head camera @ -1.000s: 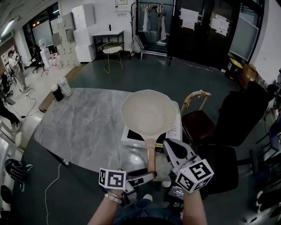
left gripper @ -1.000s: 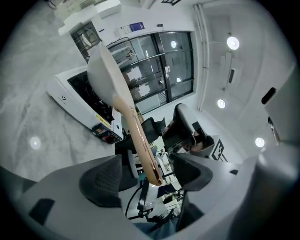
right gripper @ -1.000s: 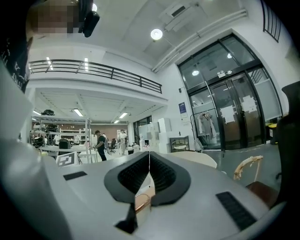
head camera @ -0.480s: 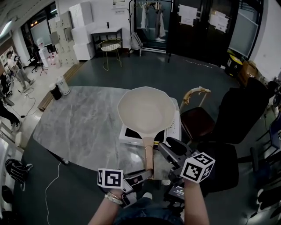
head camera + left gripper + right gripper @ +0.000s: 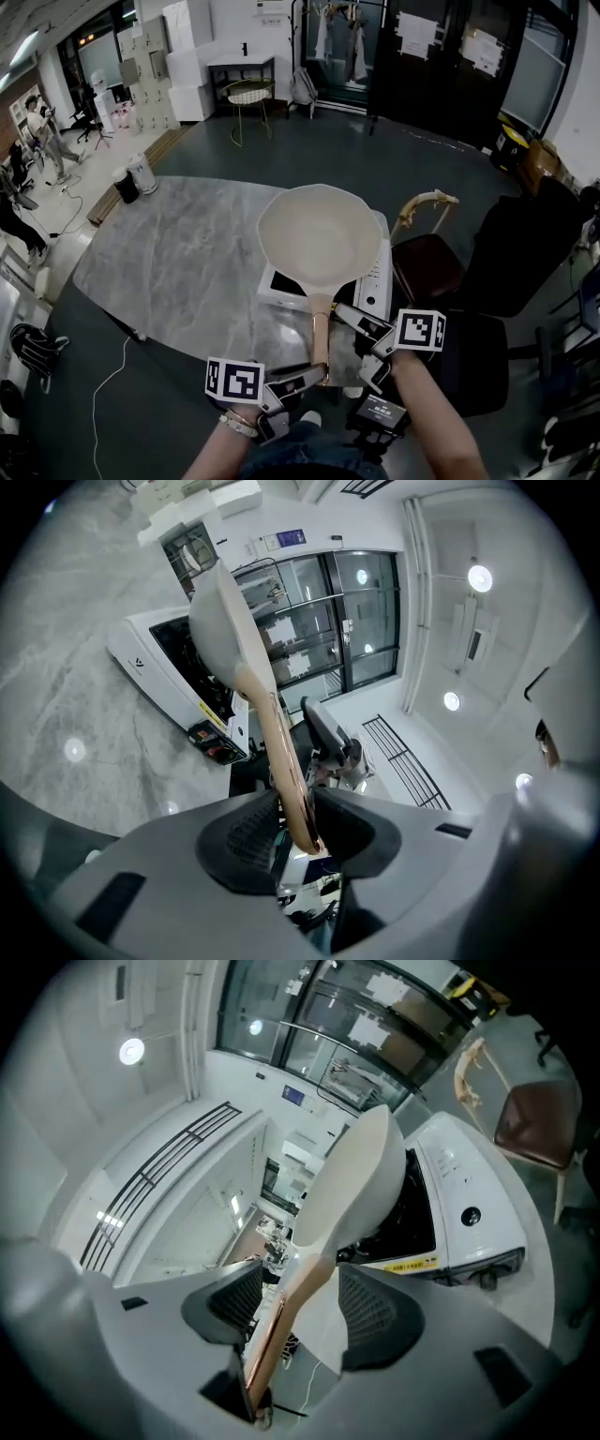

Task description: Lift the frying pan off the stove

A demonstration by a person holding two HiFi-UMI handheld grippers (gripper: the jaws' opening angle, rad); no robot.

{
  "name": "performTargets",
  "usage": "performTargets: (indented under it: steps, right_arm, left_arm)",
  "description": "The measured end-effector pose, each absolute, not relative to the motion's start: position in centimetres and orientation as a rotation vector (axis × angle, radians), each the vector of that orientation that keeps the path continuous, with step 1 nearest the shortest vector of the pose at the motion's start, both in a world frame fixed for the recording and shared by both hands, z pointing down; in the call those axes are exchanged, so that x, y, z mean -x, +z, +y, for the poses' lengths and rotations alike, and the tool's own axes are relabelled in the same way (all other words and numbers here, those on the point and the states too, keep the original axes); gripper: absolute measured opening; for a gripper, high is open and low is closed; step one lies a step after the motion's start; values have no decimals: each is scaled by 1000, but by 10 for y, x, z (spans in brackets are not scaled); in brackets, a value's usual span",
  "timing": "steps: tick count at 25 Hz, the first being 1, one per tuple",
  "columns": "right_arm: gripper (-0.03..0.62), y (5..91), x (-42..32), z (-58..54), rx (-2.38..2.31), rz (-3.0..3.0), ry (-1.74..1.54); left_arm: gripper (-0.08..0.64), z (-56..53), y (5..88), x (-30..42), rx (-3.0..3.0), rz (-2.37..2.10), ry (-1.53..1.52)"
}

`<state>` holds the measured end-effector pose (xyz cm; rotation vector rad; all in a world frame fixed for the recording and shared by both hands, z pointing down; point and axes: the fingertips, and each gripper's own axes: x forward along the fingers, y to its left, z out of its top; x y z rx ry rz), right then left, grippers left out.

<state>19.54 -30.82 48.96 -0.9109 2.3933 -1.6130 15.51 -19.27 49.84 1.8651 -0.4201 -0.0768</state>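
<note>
Left tongs (image 5: 298, 806) grip the frying pan (image 5: 317, 236) — stove (image 5: 374, 285) half hidden beneath.

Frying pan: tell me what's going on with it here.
A person works a gripper in each hand. The left gripper is shut on the end of the wooden handle of the frying pan. The right gripper is open, its jaws apart on either side of that handle. The pan's bowl is over the white stove on the marble table; whether it has lifted clear cannot be told.
</note>
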Motion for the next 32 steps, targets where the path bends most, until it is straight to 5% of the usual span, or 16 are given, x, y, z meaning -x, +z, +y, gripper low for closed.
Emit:
performTargets:
  steps: [21, 32]
  right_arm:
    - [262, 526, -131, -337, 543, 2260, -1953]
    - [207, 529, -98, -345, 421, 2299, -2023]
  left_arm:
    - [130, -192, 498, -157, -1878, -470, 27]
    - [132, -192, 499, -150, -1879, -500, 37]
